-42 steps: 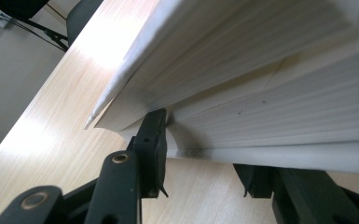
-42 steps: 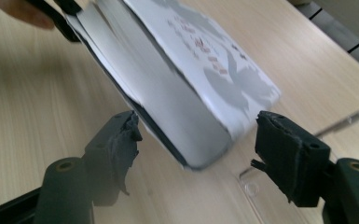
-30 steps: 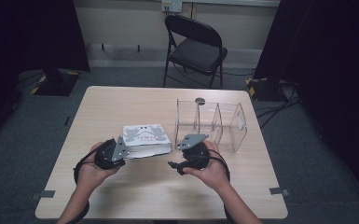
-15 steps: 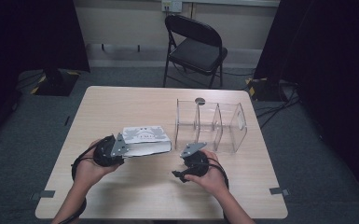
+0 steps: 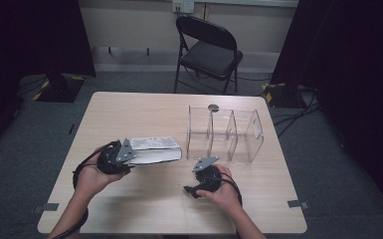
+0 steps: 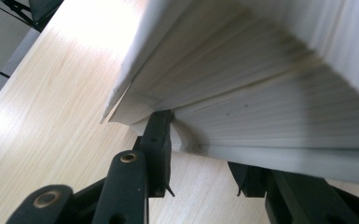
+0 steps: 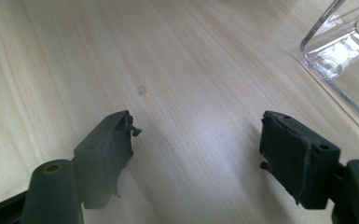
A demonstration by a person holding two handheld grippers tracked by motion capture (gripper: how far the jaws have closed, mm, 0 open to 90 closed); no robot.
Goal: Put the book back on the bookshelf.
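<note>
Gripped with the left tongs at the left side of the table, jaws clamped on the near end of a white book. Seen up close from the left gripper view: tongs pinching the book at its page edge, one jaw pressed against the pages and the other tucked beneath. Probably held by that end so the other end could lead the way. Kept the book roughly flat, spine side toward the right, just above or on the wood; could not tell whether its far end touched.

Parked the right tongs low over bare table, right of the book and well clear of it, jaws spread wide with nothing between them. Confirmed in the right gripper view: tongs over plain wood grain, the corner of a clear rack off to one side. Likely kept free and ready to steady the book or the rack.

Left the rack standing upright near the table's right side, its slots empty, probably the place meant for the book. Left a folding chair beyond the table.
</note>
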